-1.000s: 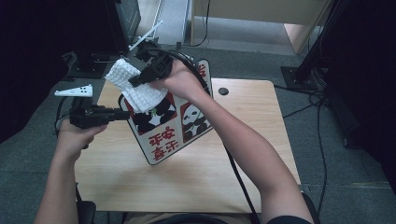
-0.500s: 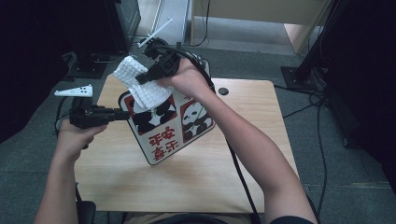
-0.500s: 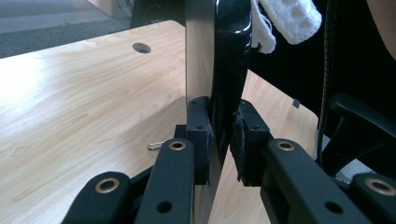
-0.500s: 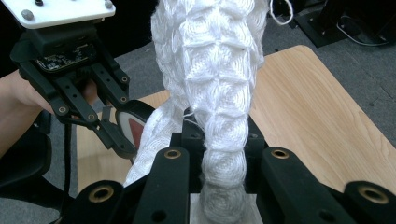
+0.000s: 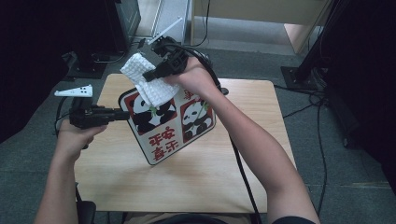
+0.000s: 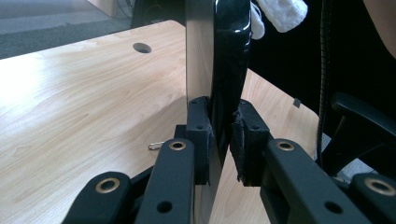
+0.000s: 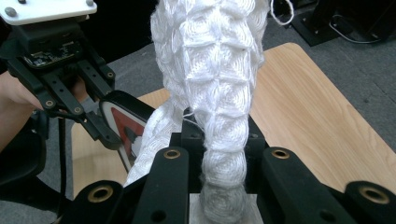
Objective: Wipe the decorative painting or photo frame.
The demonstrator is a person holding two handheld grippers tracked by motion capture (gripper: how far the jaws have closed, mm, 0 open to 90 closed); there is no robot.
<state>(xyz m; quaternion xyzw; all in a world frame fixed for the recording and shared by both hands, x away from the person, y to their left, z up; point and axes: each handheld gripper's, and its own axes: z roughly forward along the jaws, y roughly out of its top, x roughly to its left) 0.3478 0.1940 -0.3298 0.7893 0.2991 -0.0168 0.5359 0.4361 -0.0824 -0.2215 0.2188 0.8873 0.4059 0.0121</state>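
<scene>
Cloth (image 5: 145, 79) hangs bunched from the right gripper (image 5: 158, 73), whose two black jaws are clenched on it, and its lower end lies against the upper left part of the panda board (image 5: 170, 122), over the left panda picture. In the right gripper view the white waffle weave of the cloth (image 7: 217, 79) rises straight up out of the pinch, twisted into a thick rope between the pads. The board is held tilted above the wooden table (image 5: 243, 168), picture side up toward the high camera (two pandas above, red characters below). The left gripper (image 5: 122, 115) comes in level from the left and grasps the board by its left edge; in the left gripper view the pads (image 6: 200, 135) press on either side of the board's dark rim (image 6: 229, 56), which stands upright between them. In the right gripper view the left gripper (image 7: 105, 133) shows at the left, biting the board's rounded corner (image 7: 126, 116). A small metal clip (image 6: 156, 146) lies on the tabletop just beside the left jaw.
</scene>
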